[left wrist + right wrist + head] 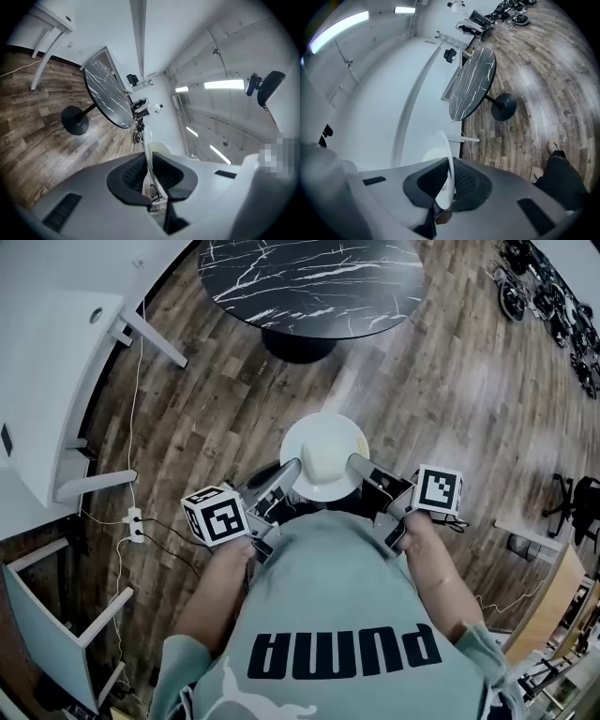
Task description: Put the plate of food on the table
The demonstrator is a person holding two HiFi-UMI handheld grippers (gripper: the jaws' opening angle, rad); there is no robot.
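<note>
A white plate [323, 457] with pale food on it hangs in front of my chest, above the wooden floor. My left gripper [292, 471] is shut on the plate's left rim, and my right gripper [356, 465] is shut on its right rim. In the left gripper view the plate's rim [148, 154] runs edge-on between the black pads [132, 174]. The right gripper view likewise has the rim [449, 173] pinched between its pads [464, 180]. The round black marble table [309, 282] stands ahead, beyond the plate.
A white desk [47, 362] with slanted legs stands at the left, with a cable and power strip [133, 521] on the floor beside it. Several round devices [553, 306] lie at the far right. The table's black pedestal base [298, 345] stands on the wooden floor.
</note>
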